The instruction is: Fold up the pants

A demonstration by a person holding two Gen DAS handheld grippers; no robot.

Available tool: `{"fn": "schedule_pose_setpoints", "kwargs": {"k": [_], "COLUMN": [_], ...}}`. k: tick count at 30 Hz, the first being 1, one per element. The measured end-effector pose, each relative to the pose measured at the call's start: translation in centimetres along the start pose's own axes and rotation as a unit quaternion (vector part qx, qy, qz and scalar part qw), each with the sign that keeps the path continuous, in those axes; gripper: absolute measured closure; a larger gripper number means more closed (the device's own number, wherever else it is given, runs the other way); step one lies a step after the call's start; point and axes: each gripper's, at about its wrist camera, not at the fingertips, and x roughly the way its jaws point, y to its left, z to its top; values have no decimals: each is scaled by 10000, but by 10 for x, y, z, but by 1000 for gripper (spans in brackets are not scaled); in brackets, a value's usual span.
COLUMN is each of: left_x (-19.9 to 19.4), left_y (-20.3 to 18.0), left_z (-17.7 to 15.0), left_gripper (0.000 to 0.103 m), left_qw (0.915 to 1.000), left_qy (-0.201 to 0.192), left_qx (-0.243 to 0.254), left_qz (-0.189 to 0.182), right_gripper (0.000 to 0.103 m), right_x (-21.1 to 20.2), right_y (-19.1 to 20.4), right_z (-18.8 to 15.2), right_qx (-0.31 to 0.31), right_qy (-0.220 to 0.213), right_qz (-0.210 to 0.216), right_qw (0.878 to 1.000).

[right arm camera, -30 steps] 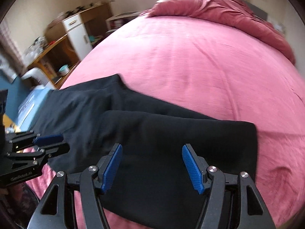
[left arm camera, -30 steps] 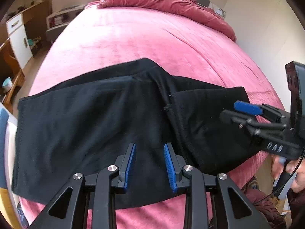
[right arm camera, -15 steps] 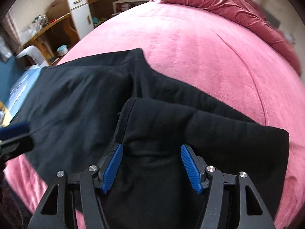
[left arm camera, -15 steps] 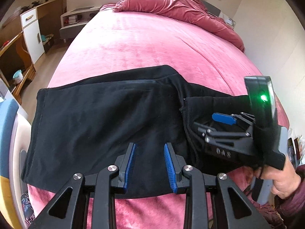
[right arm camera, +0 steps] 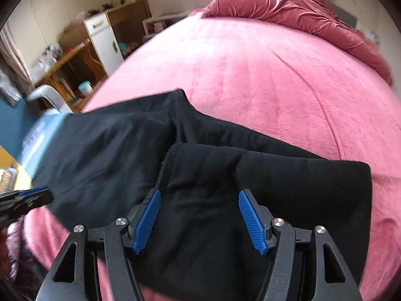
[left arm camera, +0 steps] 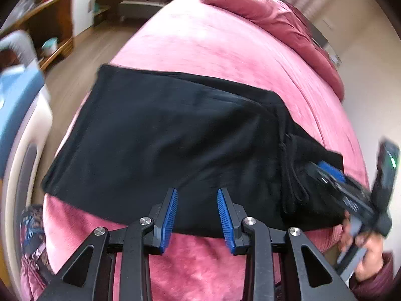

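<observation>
Left gripper [left arm camera: 197, 214] slid sideways, jaws opening — right gripper [right arm camera: 199, 222] agape over blurred pants [right arm camera: 225, 175].

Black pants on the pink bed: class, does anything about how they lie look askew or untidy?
Yes. The black fabric pants on the pink plush bedcover have one end folded back unevenly, bunched, with a slanted edge.

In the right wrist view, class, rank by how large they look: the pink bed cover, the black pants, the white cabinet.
1. pink bed cover
2. black pants, nearer the camera, so perhaps flattered
3. white cabinet, far off, so unsure
</observation>
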Motion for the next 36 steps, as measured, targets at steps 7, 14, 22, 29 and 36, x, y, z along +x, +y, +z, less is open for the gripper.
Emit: {"fn": "schedule_pose_setpoints", "kwargs": {"k": [7, 14, 22, 29, 36], "left_x": [-30, -63, -41, -10, -3], "left_y": [54, 125, 173, 174, 168], "left_z": [-5, -18, -32, -24, -14], "left_gripper": [69, 68, 68, 68, 74], "left_qw": [9957, 9729, 9350, 9274, 9371], "left_qy": [-173, -346, -44, 96, -79], "left_qx": [-910, -2283, -3487, -3694, -3471], "left_qz": [22, -161, -644, -572, -349], "right_gripper": [71, 72, 69, 62, 60], "right_x": [-22, 6, 1, -3, -2], "right_y": [1, 11, 5, 2, 0], "right_z": [-36, -53, -56, -57, -56], "right_qx": [-446, -559, -347, -282, -256], "right_qy": [173, 405, 371, 366, 377], "right_qz": [226, -16, 46, -35, -63], "right_qw": [9986, 9976, 9987, 9989, 9989]}}
